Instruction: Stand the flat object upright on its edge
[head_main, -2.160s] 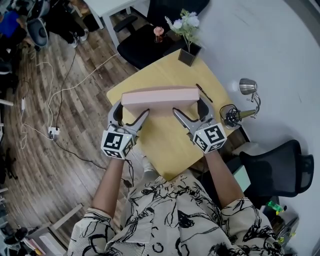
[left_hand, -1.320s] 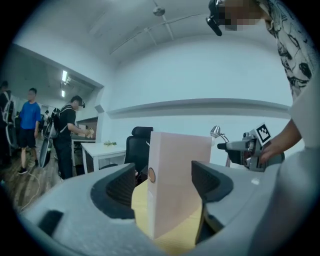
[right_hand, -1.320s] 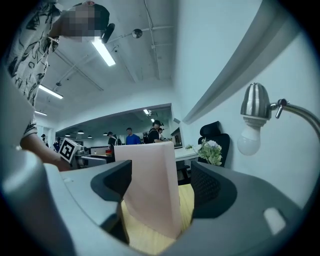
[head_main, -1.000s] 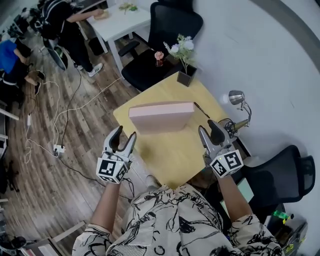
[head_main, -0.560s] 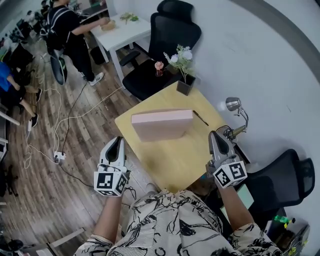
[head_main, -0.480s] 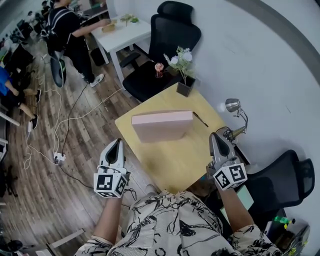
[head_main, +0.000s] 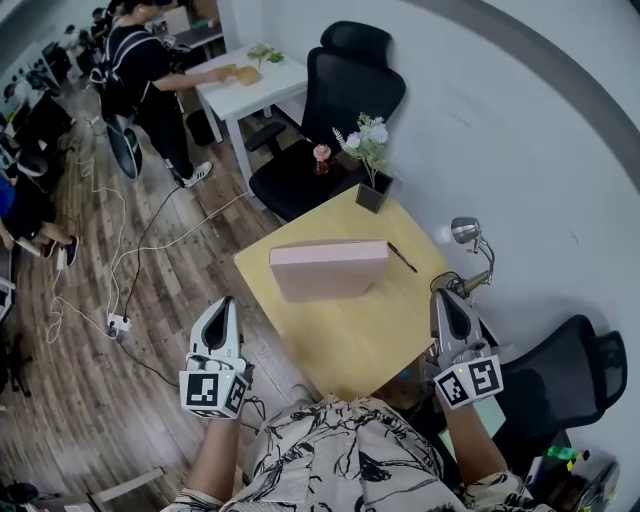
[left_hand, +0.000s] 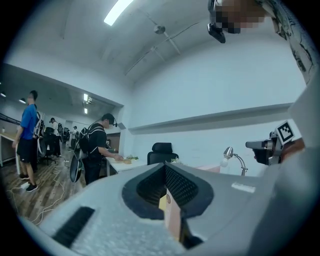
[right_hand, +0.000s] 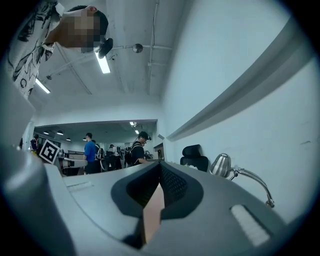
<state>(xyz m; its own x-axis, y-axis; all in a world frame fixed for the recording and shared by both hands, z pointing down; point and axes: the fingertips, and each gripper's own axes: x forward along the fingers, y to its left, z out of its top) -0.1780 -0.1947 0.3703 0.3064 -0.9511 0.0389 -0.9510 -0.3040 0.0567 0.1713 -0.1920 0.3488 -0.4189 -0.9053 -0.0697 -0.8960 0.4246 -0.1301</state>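
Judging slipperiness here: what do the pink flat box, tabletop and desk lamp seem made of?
Pink flat box: likely cardboard, matte; even dull pink faces without glare.
Tabletop: light wood or wood-look laminate, smooth; pale yellow, grain too faint to tell.
Desk lamp: polished metal; silvery shade with bright highlights.

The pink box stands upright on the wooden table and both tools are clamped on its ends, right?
Not quite. The pink box stands upright on the wooden table, but the head view shows the left tool and right tool shut, empty and apart from it, near the person's body.
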